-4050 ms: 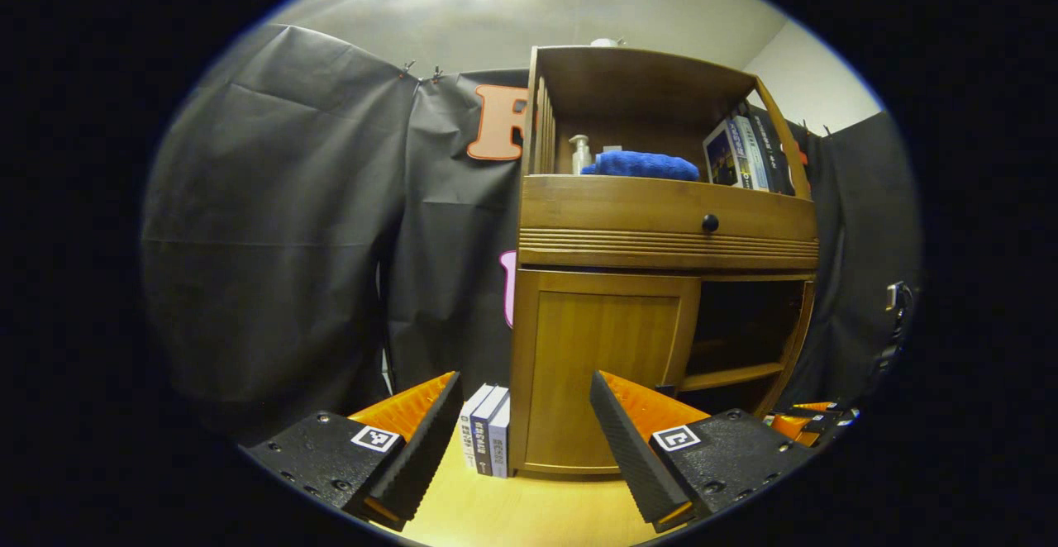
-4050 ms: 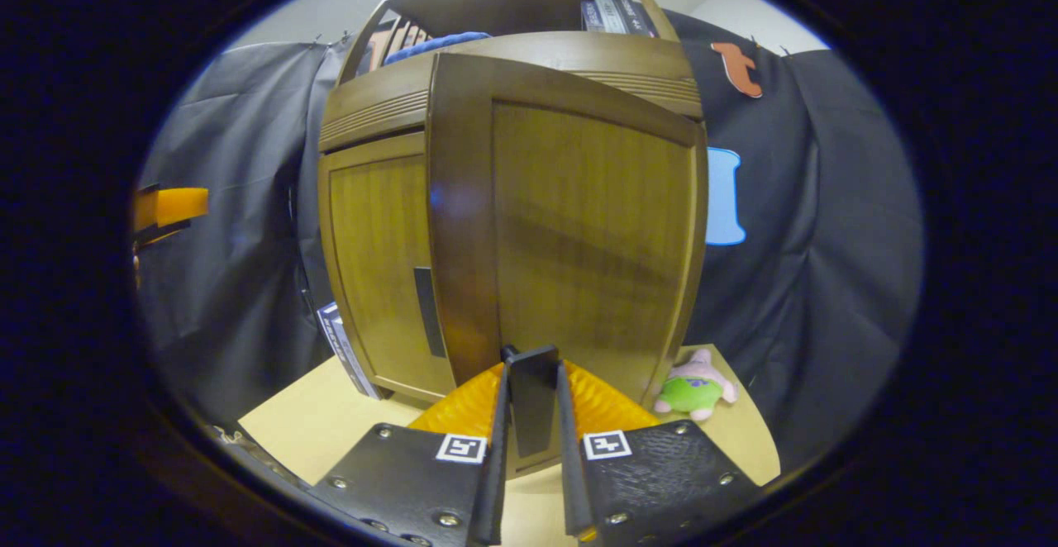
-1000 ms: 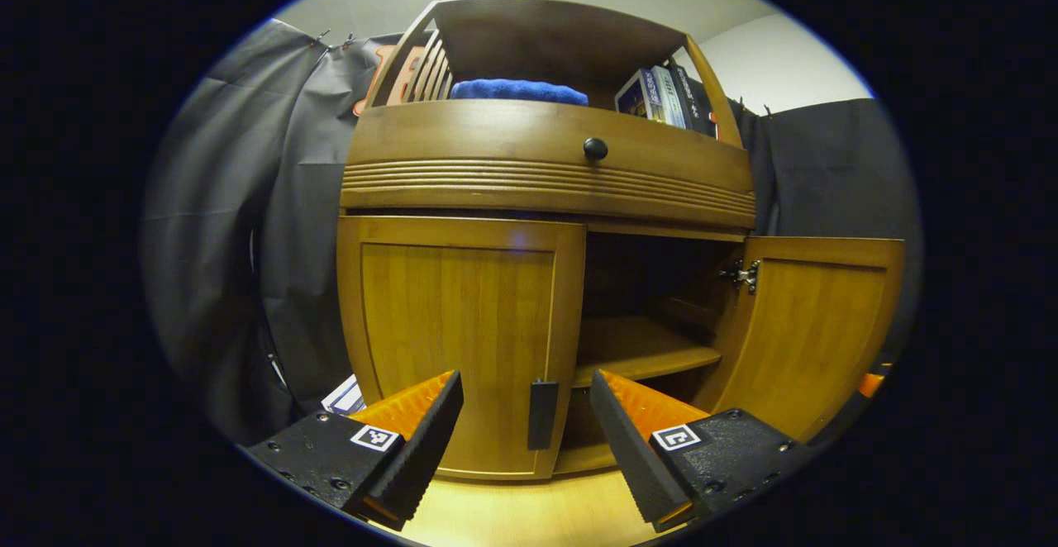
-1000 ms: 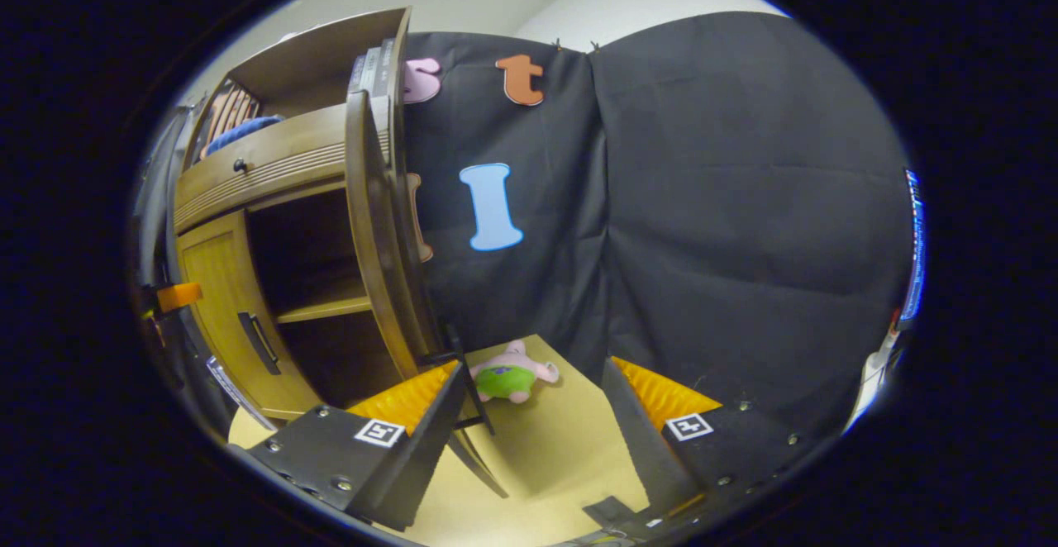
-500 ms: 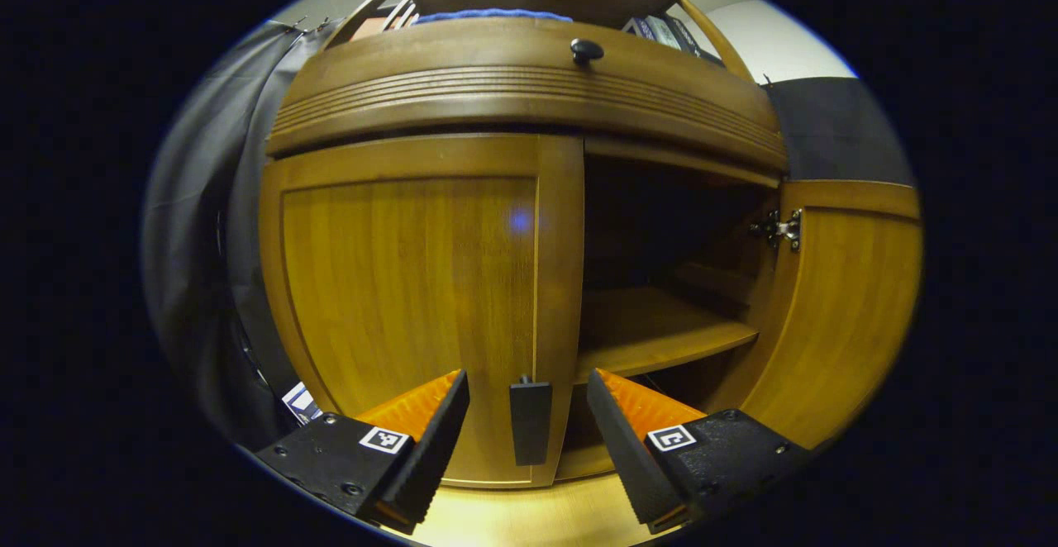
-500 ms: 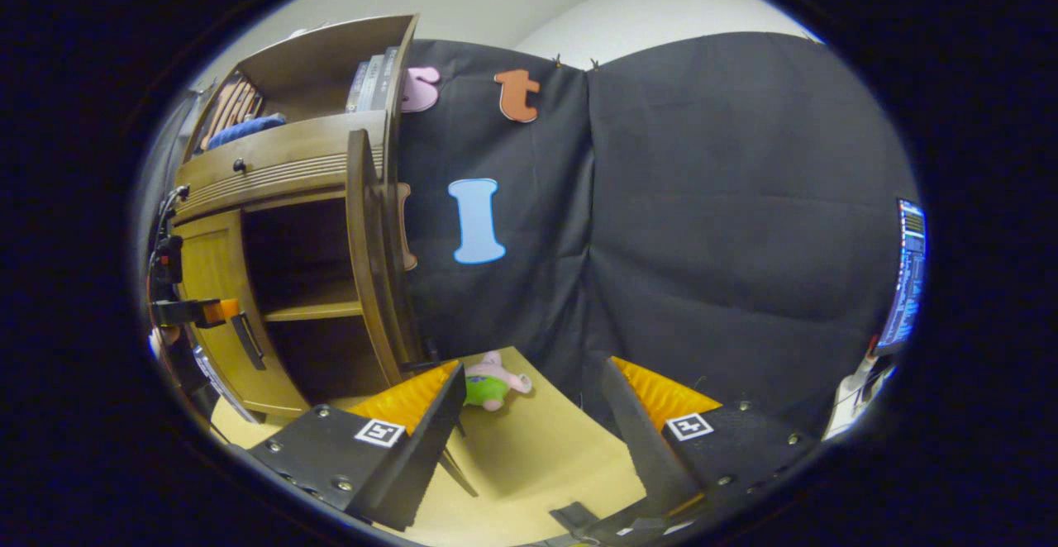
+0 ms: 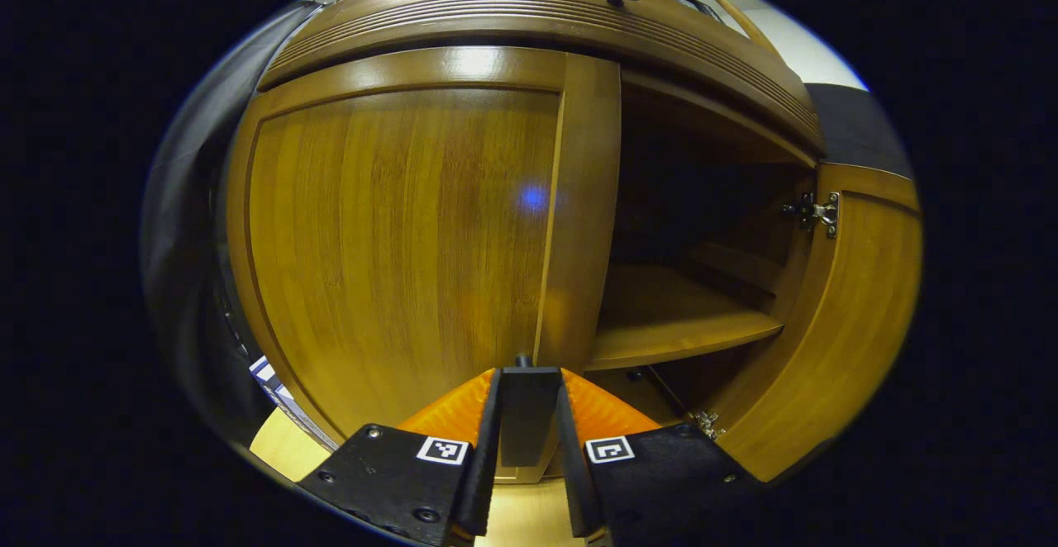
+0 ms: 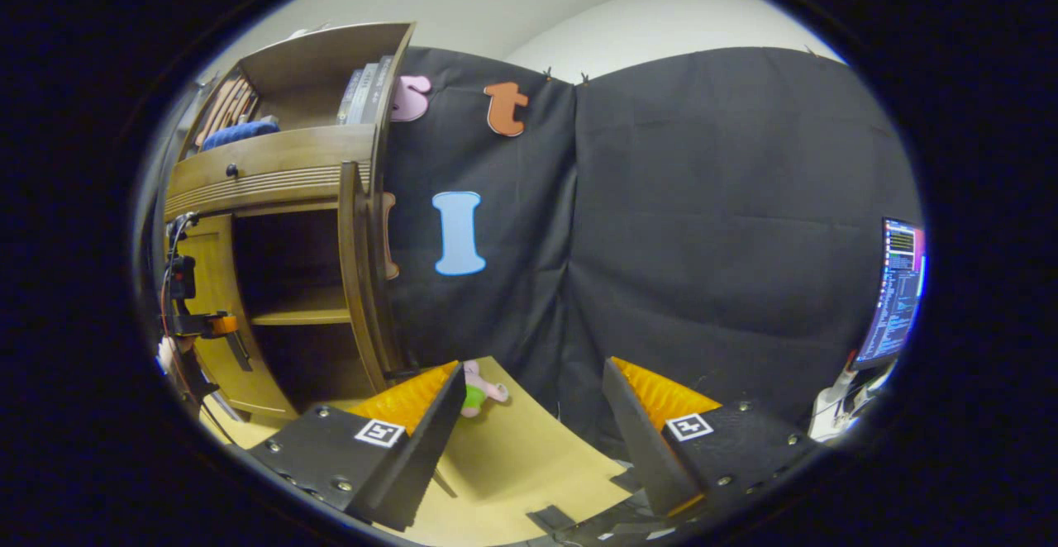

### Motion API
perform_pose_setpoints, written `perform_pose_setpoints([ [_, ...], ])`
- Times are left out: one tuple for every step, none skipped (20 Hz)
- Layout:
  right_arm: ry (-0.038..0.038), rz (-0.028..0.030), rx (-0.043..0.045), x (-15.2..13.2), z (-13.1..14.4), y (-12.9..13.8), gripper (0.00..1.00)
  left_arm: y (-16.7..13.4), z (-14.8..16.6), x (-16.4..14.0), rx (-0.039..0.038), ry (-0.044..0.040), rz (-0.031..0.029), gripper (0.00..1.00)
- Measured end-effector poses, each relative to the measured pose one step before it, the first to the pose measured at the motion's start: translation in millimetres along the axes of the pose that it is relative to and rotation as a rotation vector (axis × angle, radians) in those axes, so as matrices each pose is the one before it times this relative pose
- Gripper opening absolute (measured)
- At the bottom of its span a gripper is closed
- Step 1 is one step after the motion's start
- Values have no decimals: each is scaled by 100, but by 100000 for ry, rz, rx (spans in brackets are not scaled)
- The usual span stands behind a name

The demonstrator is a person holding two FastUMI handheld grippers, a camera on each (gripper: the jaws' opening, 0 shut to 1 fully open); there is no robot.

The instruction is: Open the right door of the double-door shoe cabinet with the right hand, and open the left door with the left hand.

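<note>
Gripping the left door's handle (image 7: 529,415) between nearly closed fingers, the left tongs (image 7: 526,481) risk slipping off if pulled straight rather than along the hinge arc. The left door (image 7: 397,233) sits shut, the right door (image 7: 835,324) swung wide, and the right tongs (image 8: 529,431) hang open and empty over the counter (image 8: 512,456).

The light wooden surface (image 8: 512,456) carries the shoe cabinet (image 8: 273,175) at nine o'clock in the right gripper view. A small pink-and-green plush toy (image 8: 474,388) lies on the surface just beside the cabinet's open right door (image 8: 354,274).
</note>
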State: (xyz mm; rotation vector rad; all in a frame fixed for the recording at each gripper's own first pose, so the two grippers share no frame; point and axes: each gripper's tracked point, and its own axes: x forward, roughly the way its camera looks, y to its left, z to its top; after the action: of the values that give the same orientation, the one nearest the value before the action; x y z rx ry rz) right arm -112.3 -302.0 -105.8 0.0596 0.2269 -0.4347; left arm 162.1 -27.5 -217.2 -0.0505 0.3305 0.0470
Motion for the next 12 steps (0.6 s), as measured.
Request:
perform_pose_setpoints([
  [86, 437, 253, 4, -50, 77, 99, 49, -120, -185, 485, 602, -225, 36],
  [-44, 474, 297, 104, 133, 89, 99, -77, -3, -167, -327, -243, -376, 35],
  [-55, 621, 223, 15, 94, 251, 99, 13, -44, -244, -642, 325, -583, 33],
  [-232, 410, 131, 242, 10, 240, 99, 7, -73, -347, -360, -267, -561, 33],
  [-187, 767, 131, 46, 28, 290, 99, 15, 44, -324, 0, -234, -408, 34],
  [41, 864, 144, 207, 14, 361, 99, 5, -132, -344, 316, 156, -226, 34],
  [266, 994, 19, 80, -46, 335, 99, 13, -25, -420, 193, -161, -120, 34],
  [69, 1025, -136, 122, -126, 370, 99, -18, -84, -417, -33, 16, -121, 34],
  [124, 1001, -305, -96, -112, 338, 99, -37, -73, -472, -242, -69, -150, 34],
  [166, 950, -262, -159, -261, 211, 99, 128, -70, -393, -218, -23, -111, 34],
  [12, 957, -256, -184, -29, 245, 99, 20, -88, -455, -266, 167, -10, 34],
  [-19, 936, -209, -285, -131, 177, 99, 65, -68, -429, -317, 12, 26, 34],
])
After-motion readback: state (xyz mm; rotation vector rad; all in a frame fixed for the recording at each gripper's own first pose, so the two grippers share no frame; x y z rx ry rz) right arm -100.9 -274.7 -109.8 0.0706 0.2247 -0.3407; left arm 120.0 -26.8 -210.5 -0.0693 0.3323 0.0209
